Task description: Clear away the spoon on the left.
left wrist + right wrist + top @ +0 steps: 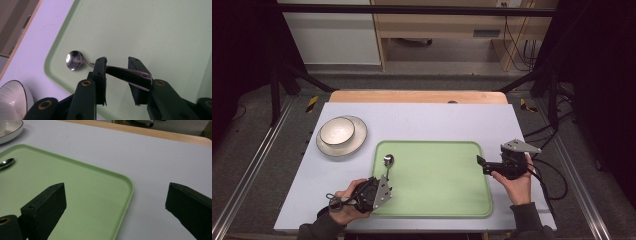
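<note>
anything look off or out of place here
Nothing stands out. The spoon lies flat on the green tray, its handle between the left gripper's parted jaws. The bowl sits upright on its plate beside the tray. Nothing looks spilled or broken. The right gripper hangs open over the tray's edge.

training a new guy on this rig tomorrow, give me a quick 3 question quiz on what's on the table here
1. Multiple choice: where does the spoon lie?
A. on the floor
B. on the green tray
C. in a drawer
2. True or false: the right claw is shut on the spoon.
3. Short answer: what does the bowl stand on?

Key
1. B
2. False: its jaws stand wide apart with nothing between them, at the tray's right edge.
3. A plate, on the table left of the tray.
</note>
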Tool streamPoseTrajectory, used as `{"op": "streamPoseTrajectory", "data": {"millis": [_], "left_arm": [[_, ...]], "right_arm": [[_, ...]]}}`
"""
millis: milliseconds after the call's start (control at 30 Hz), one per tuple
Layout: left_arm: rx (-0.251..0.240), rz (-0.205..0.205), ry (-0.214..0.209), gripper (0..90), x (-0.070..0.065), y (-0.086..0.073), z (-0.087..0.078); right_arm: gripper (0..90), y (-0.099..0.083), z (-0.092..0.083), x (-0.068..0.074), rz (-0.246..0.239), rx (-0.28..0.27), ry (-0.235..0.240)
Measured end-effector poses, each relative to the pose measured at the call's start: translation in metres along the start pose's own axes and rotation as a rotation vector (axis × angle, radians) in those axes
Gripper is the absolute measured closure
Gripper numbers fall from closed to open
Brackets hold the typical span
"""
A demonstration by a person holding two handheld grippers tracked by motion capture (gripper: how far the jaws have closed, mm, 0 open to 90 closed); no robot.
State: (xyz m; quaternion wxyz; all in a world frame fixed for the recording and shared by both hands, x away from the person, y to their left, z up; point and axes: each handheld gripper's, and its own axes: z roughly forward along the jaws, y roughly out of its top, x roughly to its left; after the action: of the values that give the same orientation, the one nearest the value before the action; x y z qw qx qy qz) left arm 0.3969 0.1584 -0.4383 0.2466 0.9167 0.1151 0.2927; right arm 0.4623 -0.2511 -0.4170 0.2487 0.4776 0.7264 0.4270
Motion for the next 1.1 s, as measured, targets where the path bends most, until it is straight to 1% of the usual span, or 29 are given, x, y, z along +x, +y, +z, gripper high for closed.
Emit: {"op": "streamPoseTrajectory", "data": {"millis": [100,400,600,700,767,867,933,1100], "left_arm": [[0.003,0.001,-0.003,67.2,-0.0011,-0.0003,0.0010],[0.011,-0.002,-0.016,64.4,-0.0027,-0.0012,0.0034],[0.018,-0.005,-0.031,61.9,-0.0038,-0.0018,0.0055],[0.030,0.000,-0.038,60.8,-0.0041,-0.0022,0.0061],[0.020,-0.011,-0.051,59.8,-0.0041,-0.0028,0.0065],[0.020,-0.011,-0.058,58.5,-0.0047,-0.0033,0.0071],[0.019,-0.018,-0.064,57.7,-0.0046,-0.0036,0.0077],[0.029,-0.018,-0.067,55.9,-0.0051,-0.0048,0.0088]], "right_arm": [[3.6,-0.0001,0.0001,0.0008,0.007,0.002,-0.001],[3.6,-0.0001,0.0000,0.0005,0.004,0.002,-0.001],[3.6,-0.0003,0.0003,0.0003,0.001,0.004,-0.003],[3.6,-0.0002,0.0003,0.0007,0.004,0.003,0.001],[3.6,0.0000,0.0004,-0.0002,0.003,-0.001,0.007],[3.4,0.0002,0.0011,-0.0011,0.007,0.001,0.009],[3.5,0.0002,0.0001,-0.0016,0.010,-0.001,0.010],[3.4,-0.0004,0.0015,-0.0007,0.005,0.006,0.010]]}}
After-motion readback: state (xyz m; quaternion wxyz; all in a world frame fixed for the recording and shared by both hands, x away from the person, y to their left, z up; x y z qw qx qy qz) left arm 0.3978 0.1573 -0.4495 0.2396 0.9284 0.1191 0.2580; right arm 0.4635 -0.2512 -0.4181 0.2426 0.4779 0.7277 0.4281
